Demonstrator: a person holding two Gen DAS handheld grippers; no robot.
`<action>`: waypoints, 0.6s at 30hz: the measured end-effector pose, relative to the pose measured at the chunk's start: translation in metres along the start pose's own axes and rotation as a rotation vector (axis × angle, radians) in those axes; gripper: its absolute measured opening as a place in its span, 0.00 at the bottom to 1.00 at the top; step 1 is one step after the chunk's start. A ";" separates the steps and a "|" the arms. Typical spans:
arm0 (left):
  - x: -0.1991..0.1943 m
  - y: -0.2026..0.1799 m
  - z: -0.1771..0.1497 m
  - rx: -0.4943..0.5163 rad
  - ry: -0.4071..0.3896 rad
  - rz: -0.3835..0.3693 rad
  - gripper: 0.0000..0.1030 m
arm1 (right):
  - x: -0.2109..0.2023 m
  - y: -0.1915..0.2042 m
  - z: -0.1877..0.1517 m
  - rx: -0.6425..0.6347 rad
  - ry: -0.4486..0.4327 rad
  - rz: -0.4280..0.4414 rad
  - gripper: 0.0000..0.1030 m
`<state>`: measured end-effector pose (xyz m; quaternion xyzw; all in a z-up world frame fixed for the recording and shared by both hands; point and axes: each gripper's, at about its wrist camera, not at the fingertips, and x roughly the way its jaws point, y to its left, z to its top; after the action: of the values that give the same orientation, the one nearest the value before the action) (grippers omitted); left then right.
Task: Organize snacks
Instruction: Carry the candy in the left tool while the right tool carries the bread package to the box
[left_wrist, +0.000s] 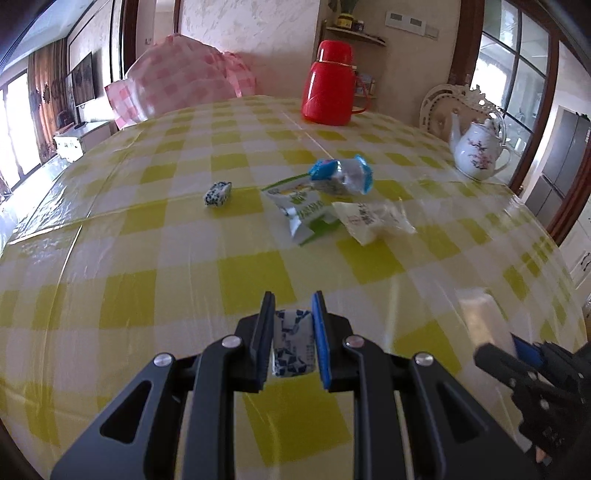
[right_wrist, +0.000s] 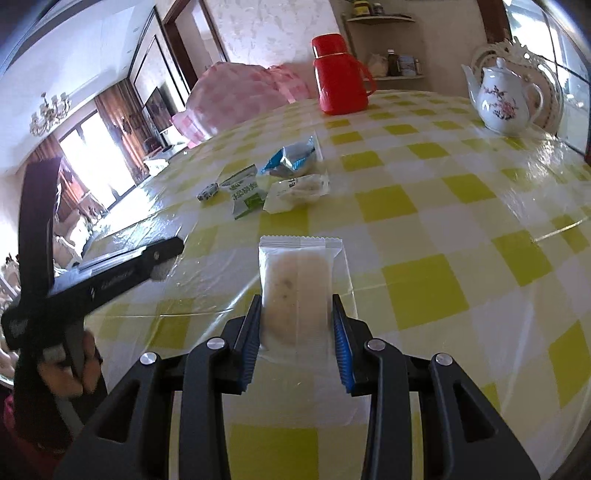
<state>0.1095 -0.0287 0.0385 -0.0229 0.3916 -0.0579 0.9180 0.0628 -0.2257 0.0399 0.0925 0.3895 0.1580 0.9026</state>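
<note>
My left gripper (left_wrist: 292, 306) is shut on a small blue-and-white wrapped candy (left_wrist: 291, 341), held above the yellow checked table (left_wrist: 147, 258). A second blue-and-white candy (left_wrist: 218, 193) (right_wrist: 208, 191) lies further out. Beside it sits a pile: a green-and-white packet (left_wrist: 299, 210) (right_wrist: 243, 194), a blue-edged clear packet (left_wrist: 341, 173) (right_wrist: 291, 158) and a white packet (left_wrist: 371, 218) (right_wrist: 295, 190). My right gripper (right_wrist: 296, 301) is shut on a white wrapped cake (right_wrist: 297, 284), seen blurred at the right edge of the left wrist view (left_wrist: 480, 317).
A red thermos jug (left_wrist: 327, 88) (right_wrist: 338, 75) stands at the table's far side. A white flowered teapot (left_wrist: 476, 149) (right_wrist: 502, 98) sits at the far right, in front of a white ornate chair (left_wrist: 439, 99). A pink checked bundle (left_wrist: 177, 85) lies beyond the far-left edge. The left tool (right_wrist: 92, 284) and a hand (right_wrist: 70, 369) fill the left.
</note>
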 end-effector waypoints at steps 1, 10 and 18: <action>-0.003 -0.002 -0.003 0.000 -0.003 -0.001 0.20 | -0.001 0.001 -0.001 0.003 -0.003 -0.004 0.34; -0.035 -0.002 -0.030 -0.022 -0.043 -0.020 0.20 | -0.020 0.016 -0.020 0.017 -0.030 -0.003 0.34; -0.063 0.010 -0.055 -0.064 -0.076 -0.014 0.20 | -0.033 0.032 -0.041 0.017 -0.042 0.009 0.34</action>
<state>0.0277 -0.0110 0.0445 -0.0570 0.3579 -0.0509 0.9306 0.0045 -0.2061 0.0439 0.1052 0.3716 0.1568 0.9090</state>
